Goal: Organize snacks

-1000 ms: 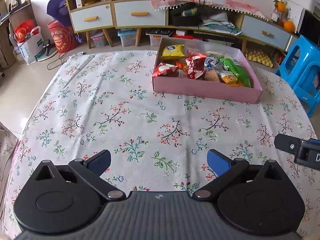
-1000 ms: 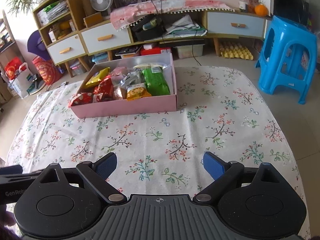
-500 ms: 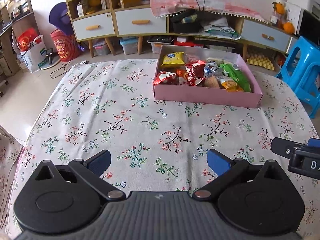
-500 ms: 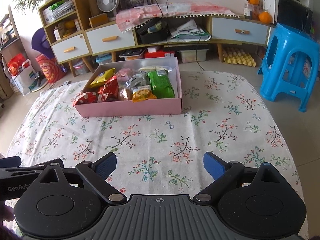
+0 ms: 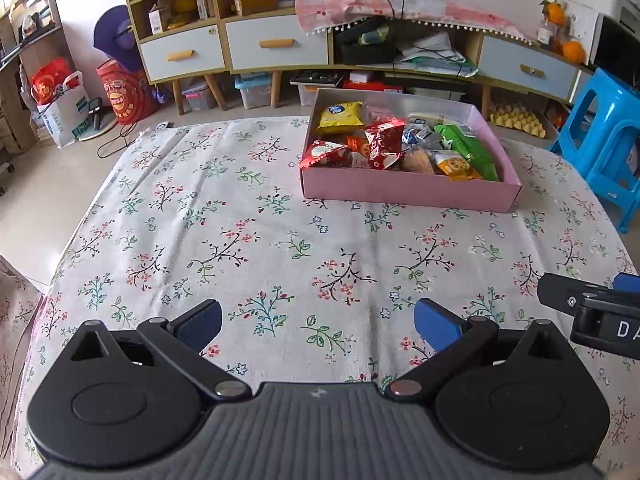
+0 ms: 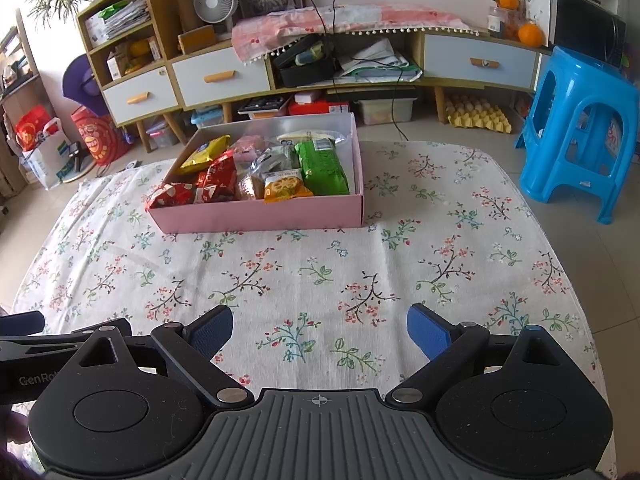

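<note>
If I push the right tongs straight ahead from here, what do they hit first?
Likely the pink box: its near wall lies ahead of the open right tongs, slightly left of centre, with only bare tablecloth between. Depth is uncertain.

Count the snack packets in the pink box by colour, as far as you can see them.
Yellow packet: 1
Red packets: 2
Green packet: 1
Orange packet: 1
Silver packet: 1
Total: 6 clearly visible in the pink box; others lie partly hidden behind.
</note>
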Available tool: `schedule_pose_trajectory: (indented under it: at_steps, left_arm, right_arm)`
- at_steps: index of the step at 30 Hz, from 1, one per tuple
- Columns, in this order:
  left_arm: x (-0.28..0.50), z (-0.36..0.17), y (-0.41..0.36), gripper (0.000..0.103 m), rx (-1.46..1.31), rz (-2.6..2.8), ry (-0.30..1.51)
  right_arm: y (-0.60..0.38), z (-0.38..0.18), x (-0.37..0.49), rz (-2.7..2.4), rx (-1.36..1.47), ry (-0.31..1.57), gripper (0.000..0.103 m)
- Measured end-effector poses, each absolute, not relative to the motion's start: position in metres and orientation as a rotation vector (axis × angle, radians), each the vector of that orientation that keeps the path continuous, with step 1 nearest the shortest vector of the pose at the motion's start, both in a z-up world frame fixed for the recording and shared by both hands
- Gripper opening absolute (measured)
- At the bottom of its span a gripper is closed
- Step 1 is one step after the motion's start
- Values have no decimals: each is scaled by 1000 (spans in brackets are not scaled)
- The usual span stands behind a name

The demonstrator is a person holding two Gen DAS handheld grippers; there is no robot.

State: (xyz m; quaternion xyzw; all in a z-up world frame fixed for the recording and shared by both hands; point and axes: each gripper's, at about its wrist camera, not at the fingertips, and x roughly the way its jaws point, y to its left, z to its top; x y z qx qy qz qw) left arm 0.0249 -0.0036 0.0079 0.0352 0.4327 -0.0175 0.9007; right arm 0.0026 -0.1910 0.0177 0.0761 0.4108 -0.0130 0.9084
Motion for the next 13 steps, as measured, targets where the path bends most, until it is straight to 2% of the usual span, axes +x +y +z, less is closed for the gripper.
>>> schedule_pose_trajectory:
  at_steps: [13]
  left_arm:
    - [26, 7, -5, 103, 75, -44, 906]
  right_arm:
    - [-192, 18, 3, -28, 159, 850, 96]
